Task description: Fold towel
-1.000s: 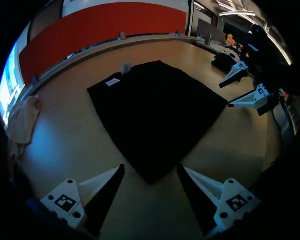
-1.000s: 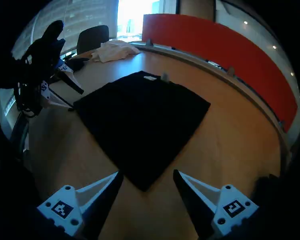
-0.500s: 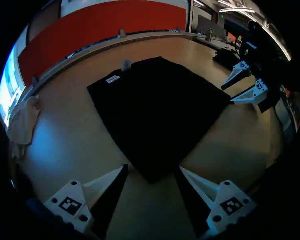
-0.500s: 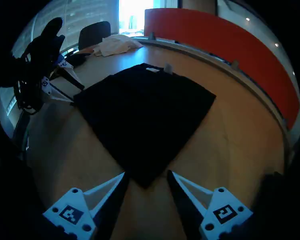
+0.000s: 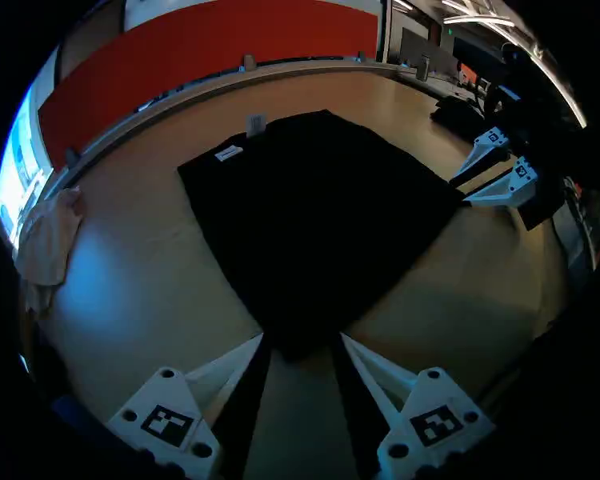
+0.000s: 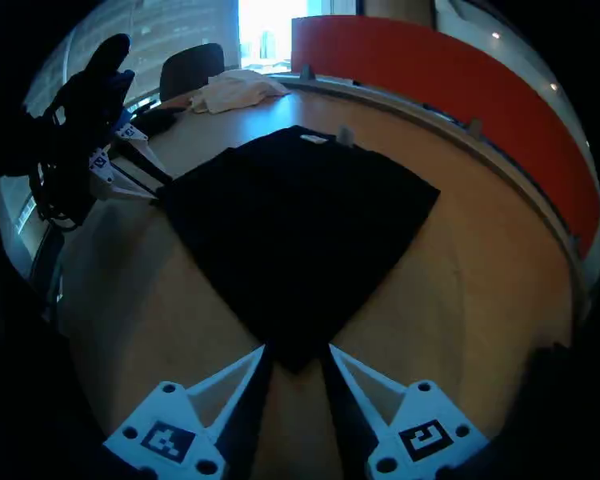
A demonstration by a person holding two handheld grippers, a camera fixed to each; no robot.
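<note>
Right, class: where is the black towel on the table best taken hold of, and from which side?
By its pointed corners. The towel lies flat, so only an edge offers a thin lip to pinch. The left hand-held gripper and right hand-held gripper, both open, each straddle one corner; come in low along the table, from outside the tip.

Black square cloth towel (image 5: 316, 216) flat on tan wooden table (image 5: 140, 272). One corner sits in the gap between the parted fingers of the left gripper (image 5: 300, 340), a neighbouring corner likewise at the right gripper (image 6: 296, 348). Small white label (image 5: 229, 153) on towel near far corner, small grey upright block (image 5: 255, 123) just beside it. Crumpled white cloth (image 5: 48, 240) at table edge, well apart from towel; black office chair (image 6: 190, 70) behind it. Long red wall panel (image 5: 204, 56) behind table's far edge.
</note>
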